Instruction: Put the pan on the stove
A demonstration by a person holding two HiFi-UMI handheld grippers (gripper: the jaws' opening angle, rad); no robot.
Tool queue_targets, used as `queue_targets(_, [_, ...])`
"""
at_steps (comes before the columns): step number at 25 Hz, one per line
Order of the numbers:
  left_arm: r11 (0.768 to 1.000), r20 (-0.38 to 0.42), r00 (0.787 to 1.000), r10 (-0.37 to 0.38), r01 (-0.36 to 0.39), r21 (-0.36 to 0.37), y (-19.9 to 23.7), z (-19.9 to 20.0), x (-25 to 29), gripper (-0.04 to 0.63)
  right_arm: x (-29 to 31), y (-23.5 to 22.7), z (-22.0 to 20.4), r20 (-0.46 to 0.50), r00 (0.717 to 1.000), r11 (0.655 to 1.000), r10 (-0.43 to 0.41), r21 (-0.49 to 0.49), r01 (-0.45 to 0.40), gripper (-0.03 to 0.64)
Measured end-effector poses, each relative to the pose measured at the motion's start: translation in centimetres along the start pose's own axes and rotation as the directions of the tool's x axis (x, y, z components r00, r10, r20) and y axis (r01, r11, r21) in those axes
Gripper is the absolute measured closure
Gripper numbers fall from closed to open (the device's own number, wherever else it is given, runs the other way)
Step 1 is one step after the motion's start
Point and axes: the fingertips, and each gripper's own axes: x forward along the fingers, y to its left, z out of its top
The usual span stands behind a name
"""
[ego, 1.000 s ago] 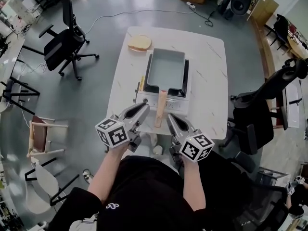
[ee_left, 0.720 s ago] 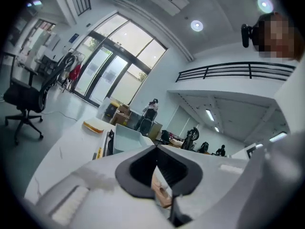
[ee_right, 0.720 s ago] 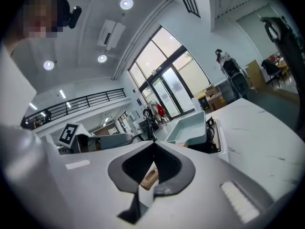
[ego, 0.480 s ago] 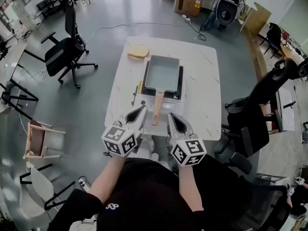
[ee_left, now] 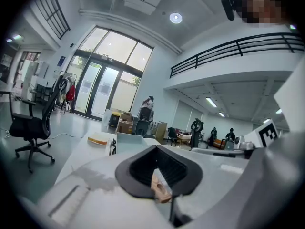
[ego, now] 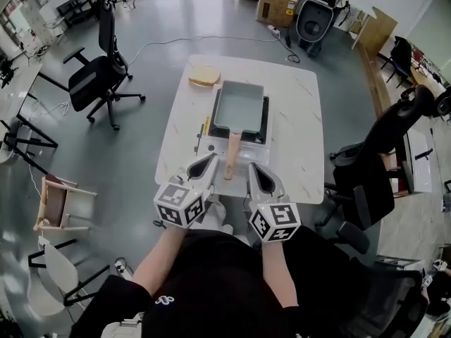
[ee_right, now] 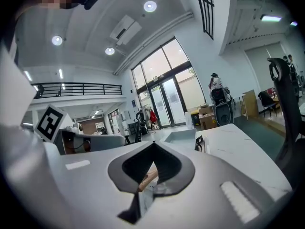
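A grey rectangular pan [ego: 238, 105] with a wooden handle [ego: 230, 155] sits on the black portable stove [ego: 267, 122] on the white table [ego: 299, 118]. The handle points toward the near table edge. My left gripper [ego: 211, 162] is just left of the handle's end, and my right gripper [ego: 252, 169] is just right of it. Both are shut and hold nothing. In the left gripper view the closed gripper [ee_left: 156, 147] frames the handle [ee_left: 159, 189], with the pan [ee_left: 128, 140] beyond. The right gripper view shows the closed gripper [ee_right: 153, 142], the handle [ee_right: 147, 178] and the pan [ee_right: 181, 136].
A slice of bread [ego: 204, 76] lies at the table's far left corner, next to the stove. Black office chairs [ego: 95, 72] stand left of the table, another chair [ego: 370, 167] is at the right, and a cardboard box [ego: 275, 5] sits beyond.
The left gripper's jaws have closed. Both grippers have drawn back slightly toward the near table edge, and the pan has stayed on the stove.
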Motion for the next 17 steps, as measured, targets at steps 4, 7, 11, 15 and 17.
queue_targets(4, [1.0,-0.006,1.0,-0.013,0.013,-0.003,-0.22,-0.37,0.04,0.597,0.04,-0.08,-0.02,0.005,1.0,1.0,-0.004,-0.005,0.004,0.626])
queue_targets(7, [1.0,-0.011,1.0,-0.015,0.015,-0.017,0.09,-0.67,0.02,0.597,0.13,0.07,-0.08,0.005,1.0,1.0,-0.003,-0.013,0.003,0.626])
queue_targets(11, [1.0,-0.012,1.0,-0.02,0.02,-0.025,0.19,-0.85,0.11,0.597,0.13,-0.09,-0.2,0.001,1.0,1.0,-0.007,-0.016,0.007,0.626])
queue_targets(15, [0.999,-0.016,1.0,-0.027,0.027,-0.028,0.18,-0.87,0.25,0.597,0.24,-0.1,-0.13,0.002,1.0,1.0,-0.007,-0.019,0.007,0.626])
queue_targets(17, [0.999,-0.019,0.999,-0.029,0.028,-0.031,0.26,-0.88,0.32,0.597,0.34,-0.06,-0.08,0.002,1.0,1.0,-0.007,-0.02,0.007,0.626])
